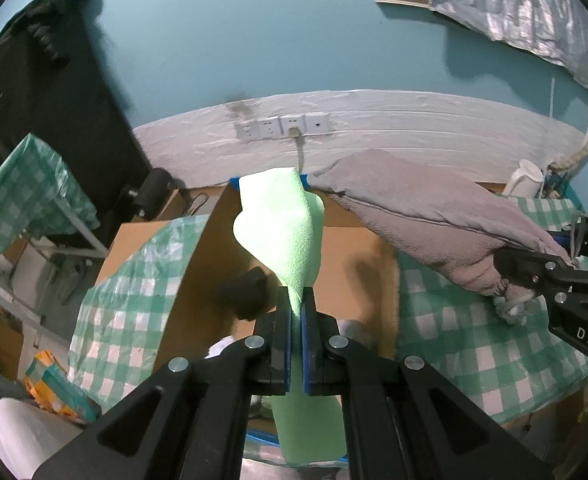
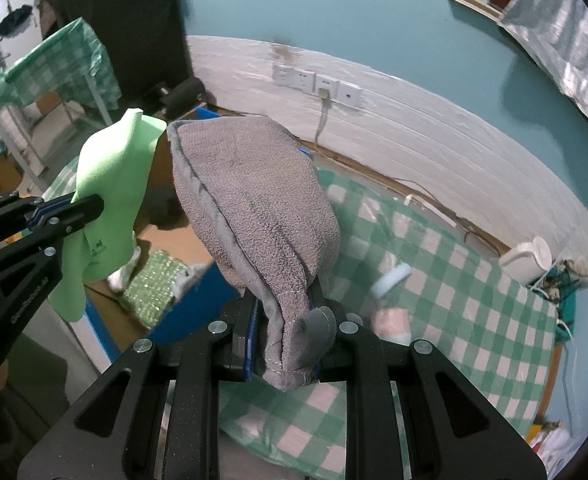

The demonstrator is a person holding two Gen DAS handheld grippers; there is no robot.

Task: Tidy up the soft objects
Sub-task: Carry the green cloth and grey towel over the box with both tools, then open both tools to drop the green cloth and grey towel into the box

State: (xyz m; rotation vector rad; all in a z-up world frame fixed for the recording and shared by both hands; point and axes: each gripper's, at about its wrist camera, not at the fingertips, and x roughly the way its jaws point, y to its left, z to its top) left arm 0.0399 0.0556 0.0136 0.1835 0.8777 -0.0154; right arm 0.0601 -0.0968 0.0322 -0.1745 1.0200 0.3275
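My left gripper (image 1: 296, 300) is shut on a light green cloth (image 1: 281, 228), which stands up from the jaws and hangs below them over an open cardboard box (image 1: 350, 248). From the right wrist view the same green cloth (image 2: 113, 184) hangs at the left in the left gripper (image 2: 93, 205). My right gripper (image 2: 285, 312) is shut on a bunched grey towel (image 2: 249, 204), lifted above the green-checked tablecloth (image 2: 454, 280). In the left wrist view the grey towel (image 1: 422, 216) stretches to the right gripper (image 1: 534, 270) at the right edge.
A dark object (image 1: 249, 292) lies inside the box. A bubbly green item (image 2: 153, 284) lies in a blue-edged box (image 2: 197, 300). On the table are a pale blue roll (image 2: 392, 280), a pink item (image 2: 392, 320) and a white kettle (image 2: 528, 260). Wall sockets (image 1: 281, 126) sit behind.
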